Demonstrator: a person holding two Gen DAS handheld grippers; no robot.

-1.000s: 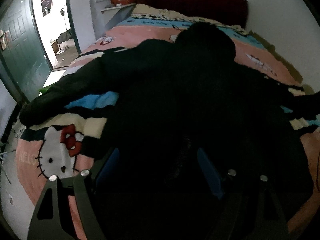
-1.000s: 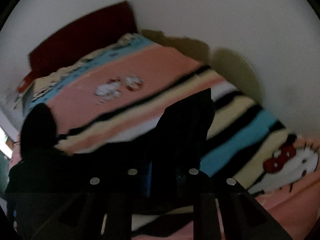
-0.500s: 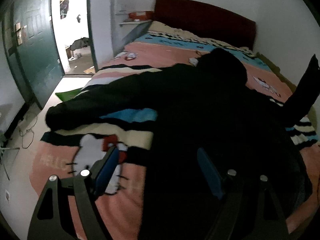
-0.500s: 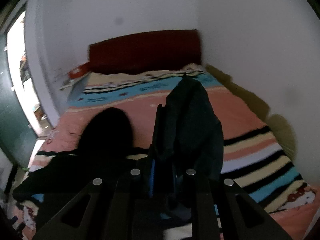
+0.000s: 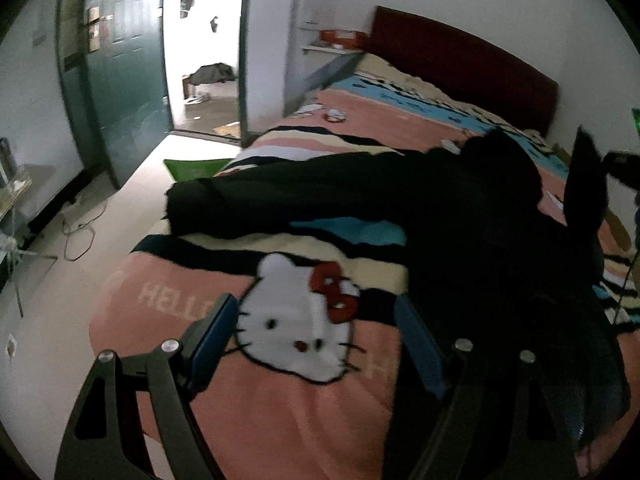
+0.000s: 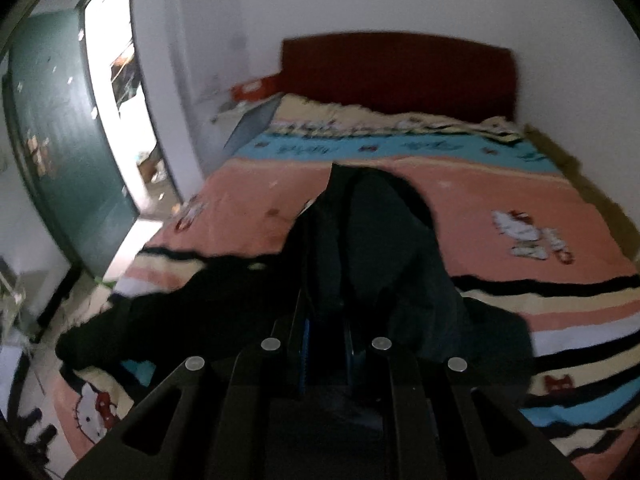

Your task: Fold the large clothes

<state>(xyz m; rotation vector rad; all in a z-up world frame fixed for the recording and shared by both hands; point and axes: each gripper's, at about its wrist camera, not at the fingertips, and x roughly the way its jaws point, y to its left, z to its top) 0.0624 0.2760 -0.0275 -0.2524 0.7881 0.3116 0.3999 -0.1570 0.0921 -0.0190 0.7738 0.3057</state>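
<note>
Right jaws pinch the black jacket [image 6: 384, 240] sleeve, seemingly — left gripper [image 5: 316, 344] spread above blanket [image 5: 280, 412].

- Garment [image 5: 460, 216]: black, perhaps dark navy; light is poor.
- Blanket [image 5: 280, 408]: pink, blue, cream, black stripes, white cats, red bows.
- Headboard [image 6: 396, 74]: dark red.
- Door [image 5: 124, 64]: green.

In the left wrist view the bed [image 5: 280, 408] fills the centre and right of the frame, with the headboard [image 5: 464, 64] at the upper right. The jacket [image 5: 460, 216] lies across the blanket [image 5: 288, 400], one sleeve [image 5: 248, 196] reaching toward the frame's left, the other sleeve [image 5: 586, 184] raised at the right edge. The door [image 5: 120, 64] stands at the upper left, beside the doorway [image 5: 204, 40]. A shelf [image 5: 332, 46] sits just left of the headboard.
</note>
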